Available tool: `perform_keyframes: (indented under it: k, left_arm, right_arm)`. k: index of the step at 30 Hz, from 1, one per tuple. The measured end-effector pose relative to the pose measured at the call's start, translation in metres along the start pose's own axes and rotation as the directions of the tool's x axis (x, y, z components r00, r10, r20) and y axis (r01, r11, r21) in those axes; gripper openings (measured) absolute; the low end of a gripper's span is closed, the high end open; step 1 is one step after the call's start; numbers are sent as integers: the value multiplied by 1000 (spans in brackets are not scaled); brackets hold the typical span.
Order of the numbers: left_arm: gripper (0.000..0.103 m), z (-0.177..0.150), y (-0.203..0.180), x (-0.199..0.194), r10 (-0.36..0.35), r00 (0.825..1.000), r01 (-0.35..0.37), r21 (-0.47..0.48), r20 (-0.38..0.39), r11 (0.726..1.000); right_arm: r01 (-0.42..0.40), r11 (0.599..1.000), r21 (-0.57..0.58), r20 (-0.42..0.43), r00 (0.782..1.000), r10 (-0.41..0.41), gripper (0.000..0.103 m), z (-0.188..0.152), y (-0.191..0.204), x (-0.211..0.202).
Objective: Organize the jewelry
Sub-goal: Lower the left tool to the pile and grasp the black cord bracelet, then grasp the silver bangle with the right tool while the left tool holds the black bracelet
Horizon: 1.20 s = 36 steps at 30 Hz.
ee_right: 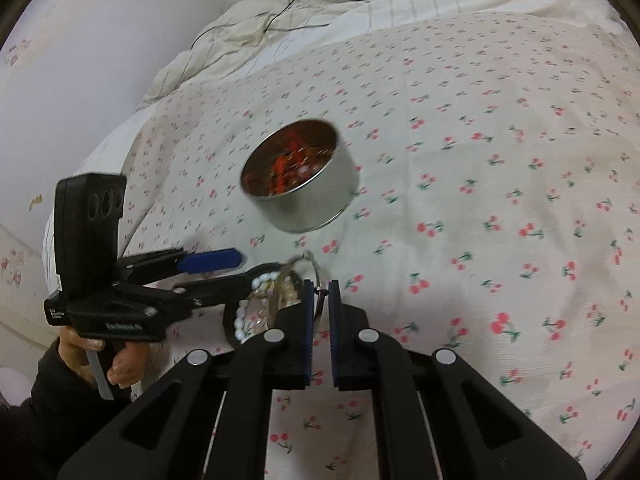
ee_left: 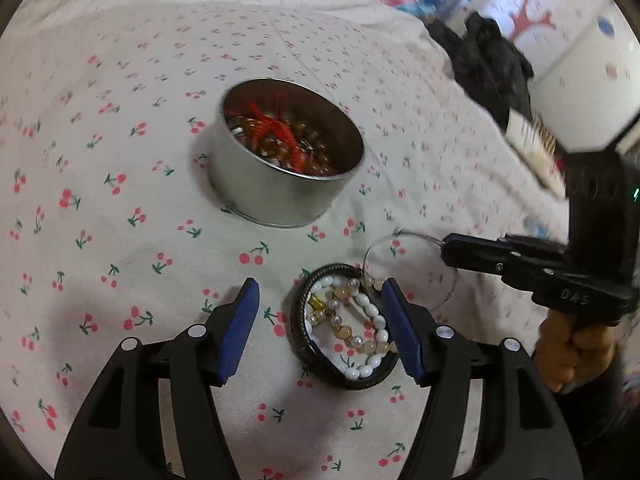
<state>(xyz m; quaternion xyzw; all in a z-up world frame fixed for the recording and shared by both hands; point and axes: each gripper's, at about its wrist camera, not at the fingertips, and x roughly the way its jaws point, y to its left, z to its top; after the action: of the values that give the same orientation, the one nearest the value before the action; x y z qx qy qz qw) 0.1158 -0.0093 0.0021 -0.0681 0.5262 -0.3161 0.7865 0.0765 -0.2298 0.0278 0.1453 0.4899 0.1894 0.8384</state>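
A round metal tin (ee_left: 286,152) holding red cord and beaded jewelry stands on the cherry-print bedsheet; it also shows in the right wrist view (ee_right: 302,178). A black braided bracelet (ee_left: 298,312) rings a pile of white and peach bead bracelets (ee_left: 362,324) on the sheet. My left gripper (ee_left: 320,316) is open just above the pile, its right pad beside it. My right gripper (ee_right: 321,294) is shut on a thin silver hoop bangle (ee_left: 400,236), lifted just right of the pile (ee_right: 260,304).
A black garment (ee_left: 492,64) lies at the bed's far right edge. A rumpled cream quilt (ee_right: 304,12) with dark cables lies beyond the tin, and a white wall (ee_right: 80,60) stands left of the bed. Open bedsheet (ee_right: 500,220) stretches right of the tin.
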Motion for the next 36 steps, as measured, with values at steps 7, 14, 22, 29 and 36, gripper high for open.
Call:
perform_keyframes:
  k: [7, 14, 22, 29, 36]
  left_arm:
    - [22, -3, -3, 15, 128, 992, -127, 38, -21, 991]
    - [7, -5, -24, 15, 139, 990, -134, 133, -28, 982]
    - [7, 6, -23, -30, 18, 998, -23, 90, 54, 996]
    - [7, 2, -24, -48, 131, 986, -144, 131, 101, 981]
    - [7, -3, -16, -55, 136, 983, -148, 96, 122, 984]
  right_arm:
    - [89, 993, 81, 21, 996, -91, 8, 4, -26, -6]
    - [147, 988, 52, -66, 987, -143, 10, -1, -28, 15]
    - [188, 982, 11, -68, 980, -187, 12, -6, -25, 24]
    - [212, 977, -23, 8, 977, -212, 8, -4, -11, 12]
    - [201, 979, -20, 53, 978, -200, 7, -4, -6, -1]
